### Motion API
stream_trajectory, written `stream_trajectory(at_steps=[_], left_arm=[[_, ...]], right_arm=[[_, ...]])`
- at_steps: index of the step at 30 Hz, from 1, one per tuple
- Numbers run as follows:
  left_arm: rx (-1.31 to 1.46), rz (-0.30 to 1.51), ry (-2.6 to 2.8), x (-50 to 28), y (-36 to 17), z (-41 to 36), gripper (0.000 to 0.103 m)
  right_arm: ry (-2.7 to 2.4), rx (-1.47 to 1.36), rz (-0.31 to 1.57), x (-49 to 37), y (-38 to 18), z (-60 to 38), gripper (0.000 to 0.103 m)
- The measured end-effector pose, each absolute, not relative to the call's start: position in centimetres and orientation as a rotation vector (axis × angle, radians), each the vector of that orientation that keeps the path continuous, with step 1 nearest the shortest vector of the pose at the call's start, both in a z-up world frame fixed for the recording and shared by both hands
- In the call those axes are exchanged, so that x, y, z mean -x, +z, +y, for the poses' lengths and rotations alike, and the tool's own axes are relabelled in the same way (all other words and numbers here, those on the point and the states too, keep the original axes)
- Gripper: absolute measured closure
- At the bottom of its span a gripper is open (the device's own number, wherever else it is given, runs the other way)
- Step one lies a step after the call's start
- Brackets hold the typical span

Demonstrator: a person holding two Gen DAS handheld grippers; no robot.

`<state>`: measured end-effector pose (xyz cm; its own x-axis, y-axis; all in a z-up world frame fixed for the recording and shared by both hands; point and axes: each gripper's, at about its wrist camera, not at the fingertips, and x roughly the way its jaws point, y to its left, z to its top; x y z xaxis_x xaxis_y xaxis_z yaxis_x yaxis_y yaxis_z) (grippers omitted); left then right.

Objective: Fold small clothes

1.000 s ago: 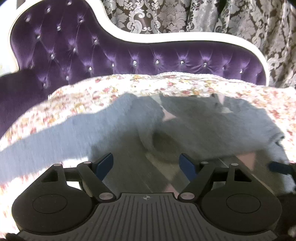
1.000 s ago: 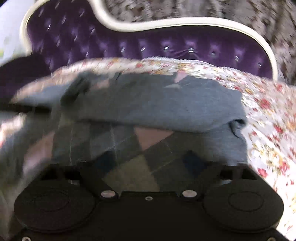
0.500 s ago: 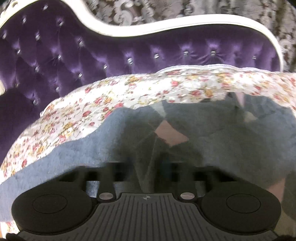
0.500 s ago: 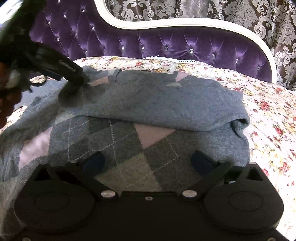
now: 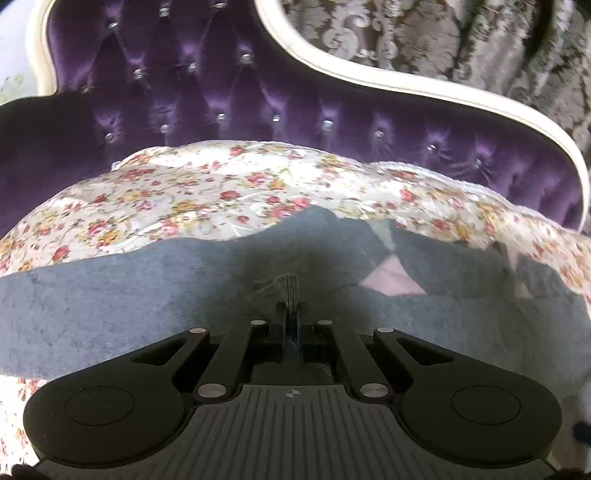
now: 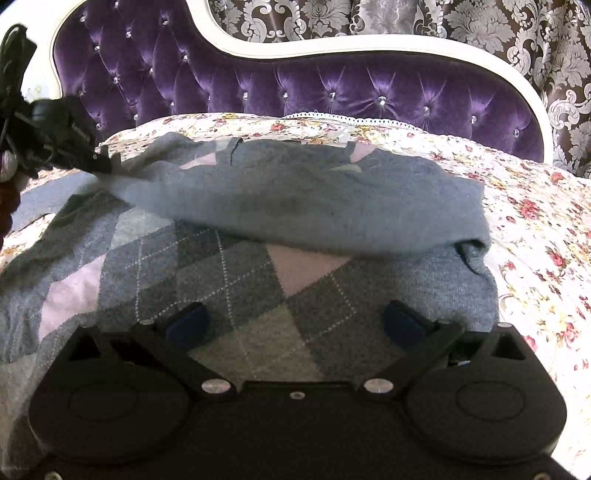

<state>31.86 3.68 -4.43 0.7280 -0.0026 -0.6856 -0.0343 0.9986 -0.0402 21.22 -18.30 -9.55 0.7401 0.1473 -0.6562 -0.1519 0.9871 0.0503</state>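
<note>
Grey sweater (image 6: 303, 199) with an argyle front of grey, pale pink and light diamonds, lying on the flowered bedspread (image 6: 535, 221) of a bed; its plain grey upper part is folded down across the patterned front, the fold edge running from the left side to a bunched end at the right. In the left wrist view the sweater (image 5: 147, 295) spreads across the frame, one pink diamond showing right of centre. Left hand-held gripper (image 5: 291, 325): jaws closed together on a pinch of the sweater's ribbed edge, which sticks up just past the blue pads; in the right wrist view the same left hand-held gripper (image 6: 99, 162) is at the far left, the grey cloth pulled taut from it. Right hand-held gripper (image 6: 295, 325): jaws wide apart, blue pads clear of each other, above the argyle front, nothing between them. Behind the bed: purple tufted headboard (image 6: 332, 92) with a white frame; patterned curtain (image 6: 498, 26) beyond.
</note>
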Motion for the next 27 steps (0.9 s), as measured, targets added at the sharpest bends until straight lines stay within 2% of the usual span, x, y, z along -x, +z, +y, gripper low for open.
stream_trajectory(at_steps=[2,6,7,10,12,22,27], left_arm=[[0.028,0.746,0.002,-31.4,-4.4,3.2,0.098],[0.025,0.739,-0.011,-31.0,-4.7,3.2,0.098],[0.026,0.74,-0.009,-31.0,-4.8,3.2,0.098],[0.041,0.745,-0.01,-31.0,-5.0,3.5,0.098],[0.052,0.747,-0.008,-31.1,-5.1,3.7,0.098],[0.074,0.788,0.0,-30.9,-5.8,4.7,0.095],[0.103,0.824,0.029,-30.4,-6.5,6.9,0.087]], right_arm=[[0.178,-0.024,0.683,-20.7,-8.7,-19.2,0.016],[0.109,-0.043,0.581,-19.4,-7.1,-21.6,0.017],[0.073,-0.045,0.565,-19.4,-6.9,-22.4,0.021],[-0.003,-0.04,0.587,-20.6,-7.3,-24.7,0.04],[-0.032,-0.047,0.623,-21.9,-8.1,-26.0,0.046],[-0.168,-0.141,0.65,-23.6,-10.0,-29.9,0.048],[-0.175,-0.096,0.661,-23.0,-9.5,-29.8,0.046]])
